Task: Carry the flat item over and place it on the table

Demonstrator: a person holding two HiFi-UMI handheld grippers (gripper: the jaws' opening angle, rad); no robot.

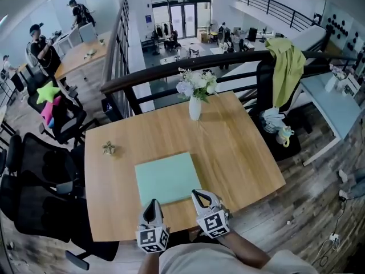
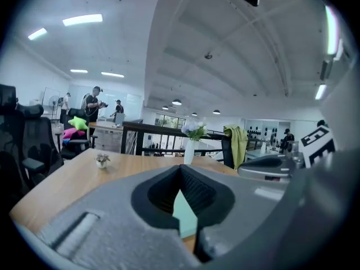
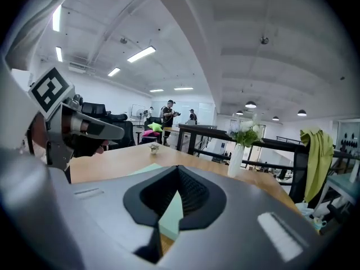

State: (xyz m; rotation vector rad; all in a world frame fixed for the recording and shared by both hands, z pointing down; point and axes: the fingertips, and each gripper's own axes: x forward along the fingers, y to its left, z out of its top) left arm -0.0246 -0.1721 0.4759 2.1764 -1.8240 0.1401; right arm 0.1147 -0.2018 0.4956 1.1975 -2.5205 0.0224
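A flat mint-green sheet lies on the wooden desk, towards its near edge. Just over that near edge hover the left claw and the right claw, each with its jaws pressed together and holding nothing. Farther back stand a white vase of flowers and, near the left edge, a small potted plant.
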